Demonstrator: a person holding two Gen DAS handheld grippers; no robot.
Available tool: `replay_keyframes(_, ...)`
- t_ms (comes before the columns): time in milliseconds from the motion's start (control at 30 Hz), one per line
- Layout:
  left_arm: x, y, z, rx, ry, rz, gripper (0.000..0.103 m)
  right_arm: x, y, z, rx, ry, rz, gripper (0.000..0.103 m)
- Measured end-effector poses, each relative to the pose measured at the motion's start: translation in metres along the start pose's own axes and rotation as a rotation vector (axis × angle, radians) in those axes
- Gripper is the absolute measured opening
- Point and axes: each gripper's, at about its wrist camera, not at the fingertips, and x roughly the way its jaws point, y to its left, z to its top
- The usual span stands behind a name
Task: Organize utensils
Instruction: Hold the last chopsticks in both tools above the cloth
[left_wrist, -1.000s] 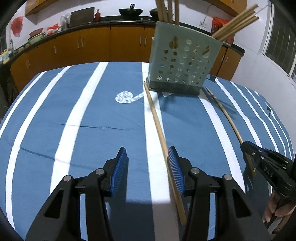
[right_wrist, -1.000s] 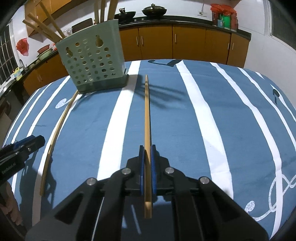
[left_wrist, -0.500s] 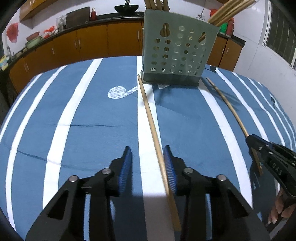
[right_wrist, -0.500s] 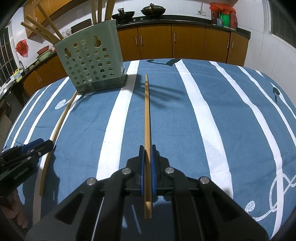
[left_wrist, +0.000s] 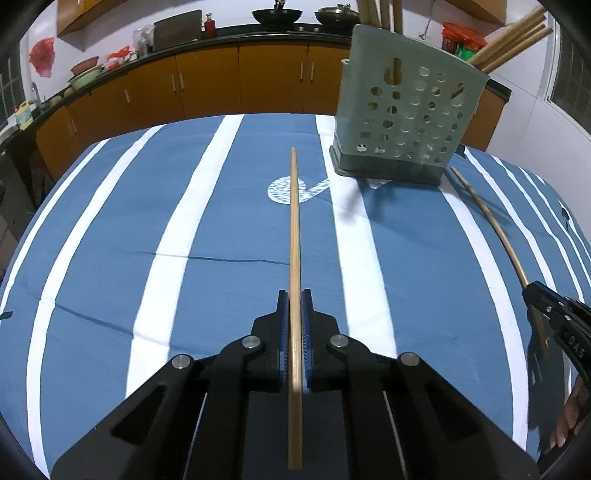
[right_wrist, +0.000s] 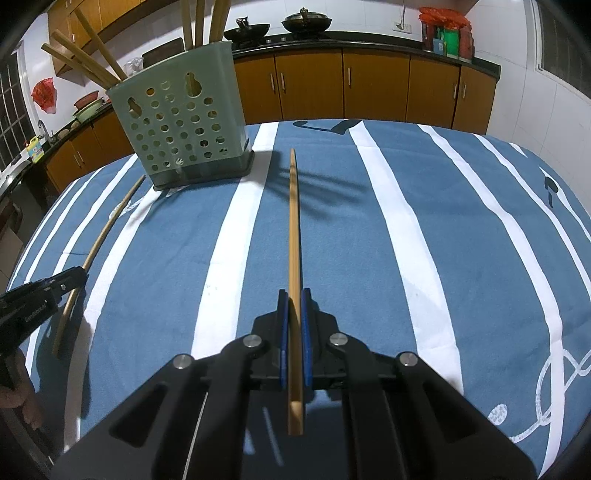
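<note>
My left gripper (left_wrist: 294, 295) is shut on a long wooden chopstick (left_wrist: 294, 229) that points straight ahead over the blue striped tablecloth. My right gripper (right_wrist: 294, 295) is shut on a second chopstick (right_wrist: 294, 229); that stick also shows at the right of the left wrist view (left_wrist: 495, 229). A pale green perforated utensil holder (left_wrist: 406, 122) stands at the far side with several chopsticks sticking out of it; it also shows in the right wrist view (right_wrist: 181, 125). The left gripper's chopstick lies at the left of the right wrist view (right_wrist: 107, 229).
The table carries a blue cloth with white stripes (left_wrist: 221, 229). Orange kitchen cabinets (left_wrist: 221, 85) and a dark counter with pans run behind the table. A white tiled wall is at the right (right_wrist: 546, 92).
My left gripper was open around the chopstick on the cloth; it has closed on it, and the stick now points straight ahead. The right gripper keeps holding its chopstick.
</note>
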Motion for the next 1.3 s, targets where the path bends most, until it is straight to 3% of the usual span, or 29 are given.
replay_keyframes(1300, -0.0025, -0.0013, -0.0043, 0.017, -0.014, -0.002, 0.01, 0.0042, -0.001, 0.0014, -0.021, 0.013, -0.016, 0.009)
